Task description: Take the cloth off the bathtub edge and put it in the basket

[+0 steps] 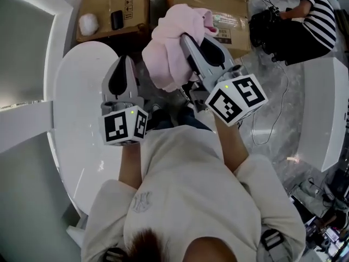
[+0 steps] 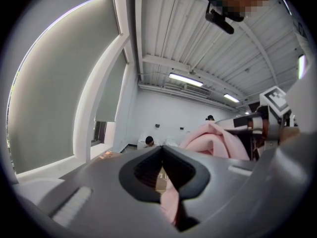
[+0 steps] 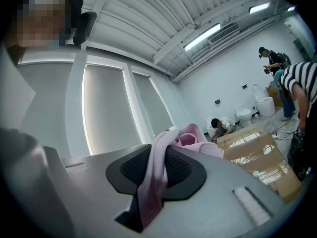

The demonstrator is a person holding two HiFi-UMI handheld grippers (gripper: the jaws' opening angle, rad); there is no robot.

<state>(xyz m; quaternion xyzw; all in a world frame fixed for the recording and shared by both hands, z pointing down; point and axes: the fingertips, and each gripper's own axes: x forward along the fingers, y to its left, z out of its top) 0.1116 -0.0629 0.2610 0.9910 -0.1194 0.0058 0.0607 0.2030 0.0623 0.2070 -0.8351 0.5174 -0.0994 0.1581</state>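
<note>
Carrying pink cloth (image 1: 166,53), bunched at upper centre of frame: right tool (image 1: 185,40) clamped shut on it; left tool (image 1: 127,60) closed, pinching a fold.

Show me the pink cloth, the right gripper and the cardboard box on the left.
pink cloth (image 1: 166,48): head view, on its bunched middle.
right gripper (image 3: 157,155): right gripper view, between its fingertips, where the cloth is pinched.
cardboard box (image 1: 103,1): head view, on its bare top.

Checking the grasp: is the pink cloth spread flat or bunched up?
Bunched: the pink cloth is a crumpled wad clamped by the right gripper.
</note>
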